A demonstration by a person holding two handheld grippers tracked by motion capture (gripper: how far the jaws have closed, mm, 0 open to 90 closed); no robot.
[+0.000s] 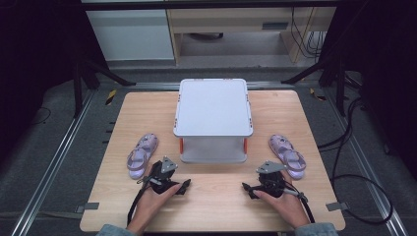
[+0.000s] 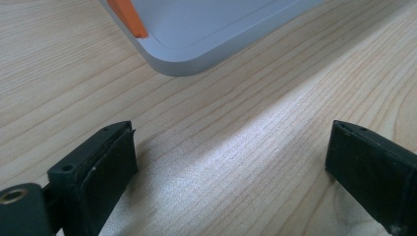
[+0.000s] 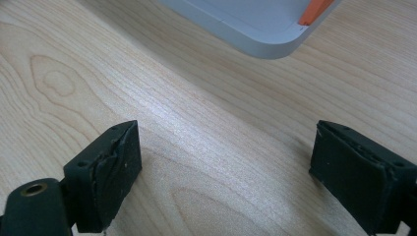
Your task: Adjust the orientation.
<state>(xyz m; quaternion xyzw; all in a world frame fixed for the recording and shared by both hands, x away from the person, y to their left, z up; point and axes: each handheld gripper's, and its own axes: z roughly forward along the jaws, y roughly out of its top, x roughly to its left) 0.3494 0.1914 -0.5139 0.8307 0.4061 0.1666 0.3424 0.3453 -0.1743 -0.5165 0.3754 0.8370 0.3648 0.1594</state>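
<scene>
Both hands sit low at the bottom of the high view, resting on the wooden bench (image 1: 216,206), and each one holds a claw aimed toward the middle. The left claw (image 1: 186,186) lies in the lower left of centre, the right claw (image 1: 247,189) in the lower right of centre, the two well apart with bare wood between them. The left claw view has its two black jaws spread wide at the bottom corners with nothing between them but grain, so that claw is wide open; the right claw view tells the same story, jaws far apart, gripping nothing. Dead centre of the high view stands a white two-tier rack (image 1: 213,107) with orange fittings at its posts, its lower shelf just above the claws in the frame. A rounded corner of that lower shelf (image 2: 196,44) fills the top of the left claw view with an orange post beside it, and another corner (image 3: 255,29) peeks in at the top right of the right claw view. Left of the rack lies a lilac sandal (image 1: 141,155), near the left claw, toe pointing up the frame. Its partner, the right-hand sandal (image 1: 288,155), lies right of the rack, just above the right hand, touching neither claw.
</scene>
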